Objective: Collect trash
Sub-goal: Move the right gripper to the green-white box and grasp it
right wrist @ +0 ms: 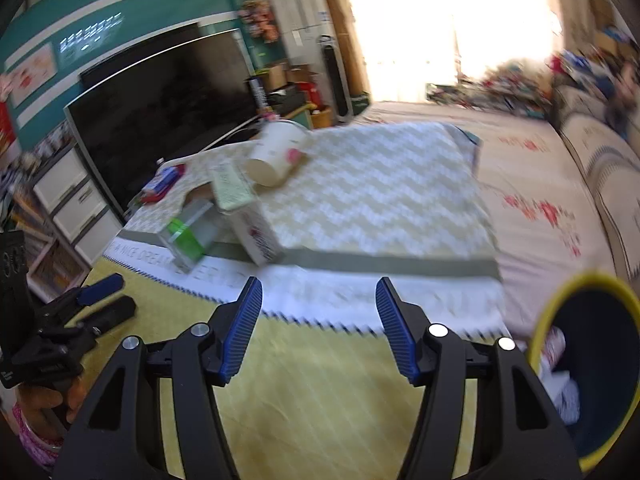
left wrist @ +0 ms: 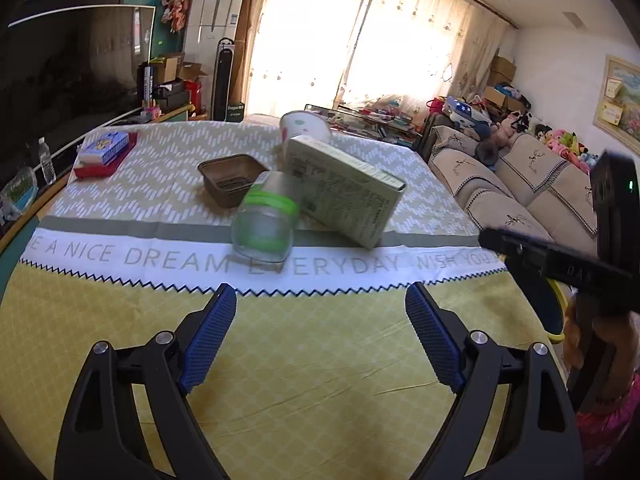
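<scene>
**Both grippers open and empty; trash grouped at table centre**

Blue ribbed pads (left wrist: pixel 210 336) of the left gripper (left wrist: pixel 320 340) fill the lower part of the left wrist view. Its jaws stand wide apart with nothing between them, above the yellow checked tablecloth (left wrist: pixel 320 392).

Right gripper (right wrist: pixel 318 328) occupies the lower centre of the right wrist view. Its jaws are also apart and hold nothing. That view is blurred.

Task items, left wrist view, centre of frame:
- Clear jar (left wrist: pixel 266 220) with a green band, lying tilted on the white strip of a patterned runner (left wrist: pixel 160 184).
- Green-printed carton (left wrist: pixel 344 188), leaning just right of the jar and touching it.
- Brown plastic tray (left wrist: pixel 232 178), upright, just left of and behind the jar.
- White paper cup (left wrist: pixel 306 126), on its side behind the carton.

Bin (right wrist: pixel 592 360), dark blue with a yellow rim, sits at the lower right of the right wrist view, beside the table edge. Pale wrappers lie inside it; their type cannot be determined.

Other items: a small box on a red base (left wrist: pixel 106 152) at the left centre of the left wrist view, a television (left wrist: pixel 76 76) at upper left, and a sofa (left wrist: pixel 520 188) at right.
</scene>
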`<state>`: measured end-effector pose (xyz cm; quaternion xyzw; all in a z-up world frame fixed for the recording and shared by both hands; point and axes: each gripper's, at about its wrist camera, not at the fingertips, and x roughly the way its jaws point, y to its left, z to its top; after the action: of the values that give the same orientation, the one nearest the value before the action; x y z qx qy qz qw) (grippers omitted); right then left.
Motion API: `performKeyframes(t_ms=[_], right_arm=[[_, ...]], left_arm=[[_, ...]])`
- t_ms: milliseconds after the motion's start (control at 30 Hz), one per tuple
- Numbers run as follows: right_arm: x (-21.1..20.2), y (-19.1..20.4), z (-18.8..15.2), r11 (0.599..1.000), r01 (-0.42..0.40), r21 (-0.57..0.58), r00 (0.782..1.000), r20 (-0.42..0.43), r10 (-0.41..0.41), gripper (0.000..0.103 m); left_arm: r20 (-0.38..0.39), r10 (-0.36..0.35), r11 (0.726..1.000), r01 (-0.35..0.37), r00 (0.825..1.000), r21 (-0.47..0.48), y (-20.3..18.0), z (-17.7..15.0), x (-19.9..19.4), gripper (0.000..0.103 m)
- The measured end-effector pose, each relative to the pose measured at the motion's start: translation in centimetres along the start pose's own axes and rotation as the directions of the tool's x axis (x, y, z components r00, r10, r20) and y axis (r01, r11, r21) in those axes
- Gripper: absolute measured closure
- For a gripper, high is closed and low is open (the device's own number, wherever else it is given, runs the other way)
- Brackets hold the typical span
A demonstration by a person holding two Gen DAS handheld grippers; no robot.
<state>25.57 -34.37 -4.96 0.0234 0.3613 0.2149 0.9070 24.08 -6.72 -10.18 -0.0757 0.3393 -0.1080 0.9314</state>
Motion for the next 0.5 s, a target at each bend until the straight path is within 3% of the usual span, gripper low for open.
performKeyframes(t_ms=[267, 500], right_arm=[[6.0, 4.5, 3.6, 0.983, -0.002, -0.181, 0.999, -0.043, -0.006, 0.046], [10.2, 5.7, 4.2, 0.974, -0.032, -0.225, 0.995, -0.103, 0.009, 0.046]], left_arm=[[-0.01, -0.028, 0.997, 0.027, 1.0, -0.073, 1.8, -0.5, 0.4, 0.017], [0.005, -0.004, 0.997, 0.004, 1.0, -0.071, 1.7, -0.7, 0.1, 0.017]])
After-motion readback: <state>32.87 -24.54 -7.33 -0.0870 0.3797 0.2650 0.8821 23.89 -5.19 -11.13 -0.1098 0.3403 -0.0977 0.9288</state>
